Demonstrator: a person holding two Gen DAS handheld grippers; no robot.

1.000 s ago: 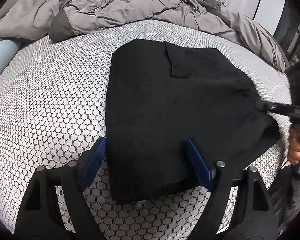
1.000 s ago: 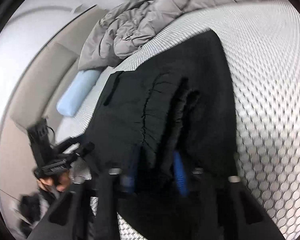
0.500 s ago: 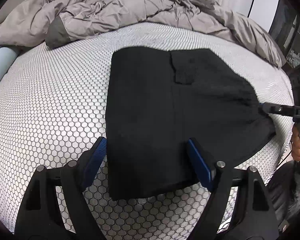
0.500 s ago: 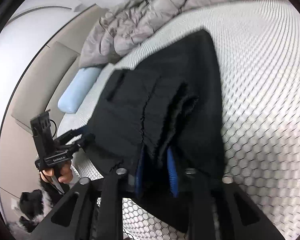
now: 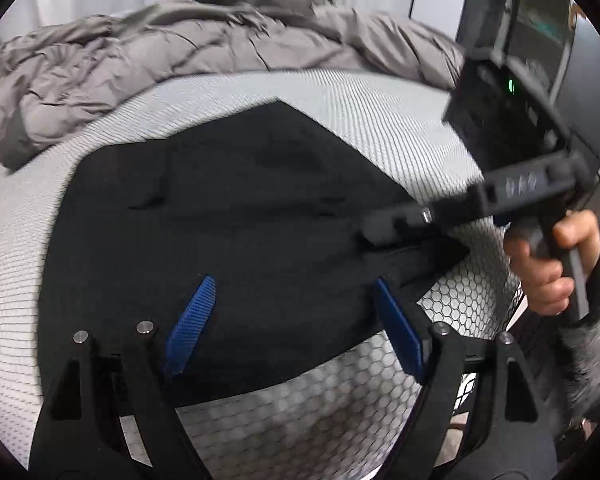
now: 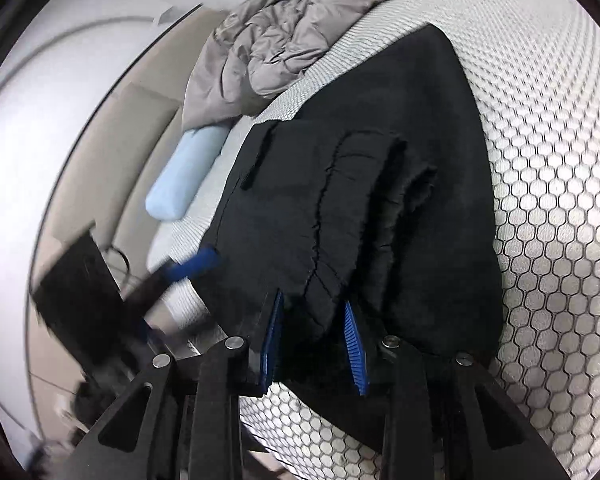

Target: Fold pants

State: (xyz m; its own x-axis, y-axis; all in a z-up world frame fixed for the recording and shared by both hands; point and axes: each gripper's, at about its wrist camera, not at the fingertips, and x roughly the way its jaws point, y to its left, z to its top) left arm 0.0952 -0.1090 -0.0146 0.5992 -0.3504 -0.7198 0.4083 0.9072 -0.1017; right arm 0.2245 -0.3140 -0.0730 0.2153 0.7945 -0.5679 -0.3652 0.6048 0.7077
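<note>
Right jaws parted; pants point(image 5: 228, 216) folded flat

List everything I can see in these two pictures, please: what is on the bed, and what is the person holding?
pants: one, black, folded flat on the bed.
bed cover: one, white with a black honeycomb print, under the pants.
quilt: one, grey, bunched at the far side of the bed.
pillow: one, pale blue, by the headboard.
headboard: one, beige, behind the pillow.
left tongs: black with blue pads, open wide over the pants.
right tongs: black with blue pads, parted around a fold of the pants.
hand: one, gripping the right tongs' handle.
</note>
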